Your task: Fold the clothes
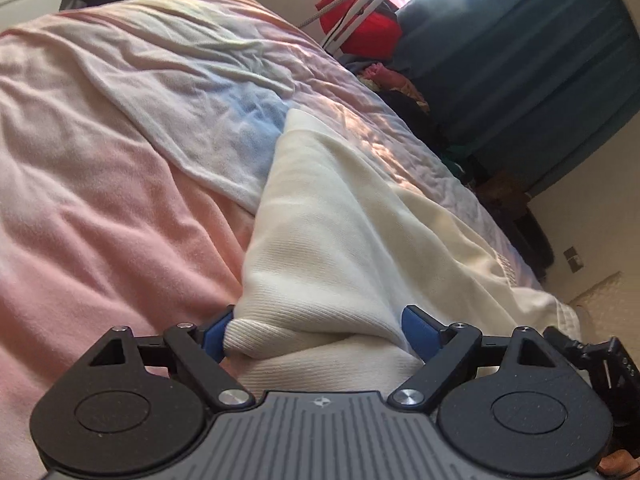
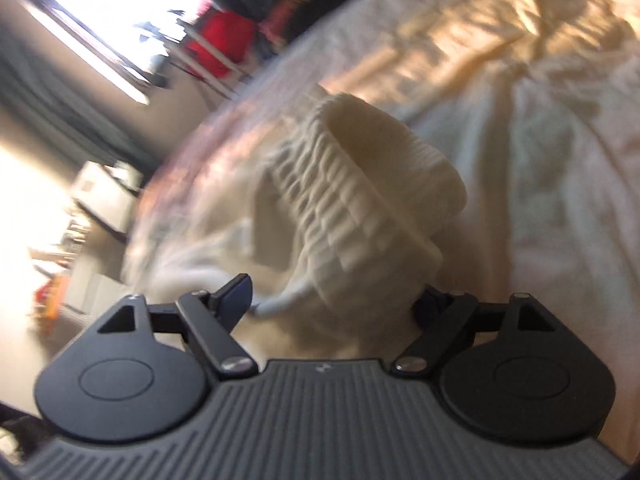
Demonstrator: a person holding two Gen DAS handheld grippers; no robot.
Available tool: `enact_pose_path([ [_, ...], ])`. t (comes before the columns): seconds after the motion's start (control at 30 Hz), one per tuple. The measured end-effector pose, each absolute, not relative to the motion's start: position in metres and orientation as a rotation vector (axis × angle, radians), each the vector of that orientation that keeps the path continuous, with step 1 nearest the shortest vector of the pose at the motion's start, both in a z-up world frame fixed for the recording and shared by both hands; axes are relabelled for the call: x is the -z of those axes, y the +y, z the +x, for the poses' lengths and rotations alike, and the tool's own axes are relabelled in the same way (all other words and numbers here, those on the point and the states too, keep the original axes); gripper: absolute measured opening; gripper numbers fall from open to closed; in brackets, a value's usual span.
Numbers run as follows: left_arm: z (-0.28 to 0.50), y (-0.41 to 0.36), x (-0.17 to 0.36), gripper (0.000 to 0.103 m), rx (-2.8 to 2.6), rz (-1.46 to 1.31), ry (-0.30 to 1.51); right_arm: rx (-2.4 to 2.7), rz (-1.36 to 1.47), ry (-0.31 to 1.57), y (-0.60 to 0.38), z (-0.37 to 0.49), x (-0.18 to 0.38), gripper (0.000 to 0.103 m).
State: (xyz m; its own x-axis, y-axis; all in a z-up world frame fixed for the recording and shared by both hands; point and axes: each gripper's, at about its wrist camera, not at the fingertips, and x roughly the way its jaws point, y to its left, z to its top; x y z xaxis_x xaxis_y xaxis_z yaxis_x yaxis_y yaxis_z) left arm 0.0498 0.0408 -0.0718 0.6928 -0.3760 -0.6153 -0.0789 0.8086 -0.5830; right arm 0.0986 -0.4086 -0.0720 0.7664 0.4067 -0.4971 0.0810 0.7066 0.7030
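Lengthwise, cream garment (image 1: 336,216) stretching away from left tongs (image 1: 320,330), both tongs spread

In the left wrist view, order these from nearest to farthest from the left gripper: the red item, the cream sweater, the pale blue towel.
1. cream sweater, between the left gripper fingers.
2. pale blue towel, farther up the bed.
3. red item, beyond the bed, near the window.

The garment (image 1: 328,240) is cream-white with a fine ribbed knit; in the right wrist view its cuff (image 2: 384,184) shows coarse cream ribbing, blurred. The bed's blanket (image 1: 92,208) is pale pink. A towel (image 1: 192,120) on it is white with a light blue patch. The left gripper (image 1: 316,328) is black with blue finger pads (image 1: 214,338) and a grey ridged body. The curtain (image 1: 540,80) is dark teal; a red cloth (image 1: 368,28) hangs beside it.
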Motion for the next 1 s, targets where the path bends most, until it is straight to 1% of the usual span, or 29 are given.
enact_pose_path([
  [0.07, 0.051, 0.043, 0.074, 0.089, 0.192, -0.643, 0.812, -0.302, 0.832, 0.627, -0.411, 0.094, 0.062, 0.085],
  [0.13, 0.052, 0.045, 0.077, 0.089, 0.205, -0.665, 0.824, -0.312, 0.845, 0.613, -0.412, 0.095, 0.059, 0.084],
  [0.23, 0.053, 0.045, 0.080, 0.089, 0.212, -0.675, 0.834, -0.186, 0.813, 0.711, -0.415, 0.102, 0.074, 0.084],
  [0.37, 0.054, 0.044, 0.082, 0.089, 0.215, -0.669, 0.840, -0.018, 0.677, 0.829, -0.410, 0.110, 0.098, 0.084],
  [0.4, 0.055, 0.045, 0.083, 0.088, 0.218, -0.678, 0.838, -0.019, 0.662, 0.840, -0.407, 0.112, 0.102, 0.084],
  [0.5, 0.056, 0.049, 0.085, 0.078, 0.241, -0.695, 0.832, -0.064, 0.652, 0.812, -0.397, 0.112, 0.099, 0.085],
  [0.53, 0.056, 0.048, 0.083, 0.071, 0.251, -0.677, 0.822, -0.070, 0.645, 0.793, -0.396, 0.109, 0.095, 0.076],
  [0.57, 0.055, 0.047, 0.081, 0.067, 0.260, -0.656, 0.810, -0.075, 0.643, 0.771, -0.397, 0.106, 0.090, 0.068],
  [0.6, 0.054, 0.045, 0.079, 0.064, 0.265, -0.641, 0.800, -0.079, 0.641, 0.750, -0.397, 0.102, 0.086, 0.049],
  [0.63, 0.053, 0.044, 0.076, 0.059, 0.270, -0.629, 0.788, -0.084, 0.638, 0.729, -0.397, 0.099, 0.081, 0.041],
  [0.67, 0.050, 0.043, 0.072, 0.054, 0.272, -0.622, 0.772, -0.088, 0.636, 0.707, -0.398, 0.096, 0.077, 0.038],
  [0.7, 0.048, 0.042, 0.068, 0.052, 0.274, -0.615, 0.756, -0.093, 0.628, 0.691, -0.397, 0.094, 0.072, 0.035],
  [0.77, 0.041, 0.042, 0.058, 0.045, 0.279, -0.624, 0.719, -0.109, 0.616, 0.662, -0.395, 0.089, 0.061, 0.032],
  [0.83, 0.032, 0.038, 0.042, 0.042, 0.293, -0.646, 0.677, -0.132, 0.622, 0.628, -0.395, 0.083, 0.048, 0.030],
  [1.0, 0.012, 0.015, -0.005, 0.040, 0.361, -0.728, 0.602, -0.161, 0.726, 0.535, -0.420, 0.038, 0.013, 0.029],
])
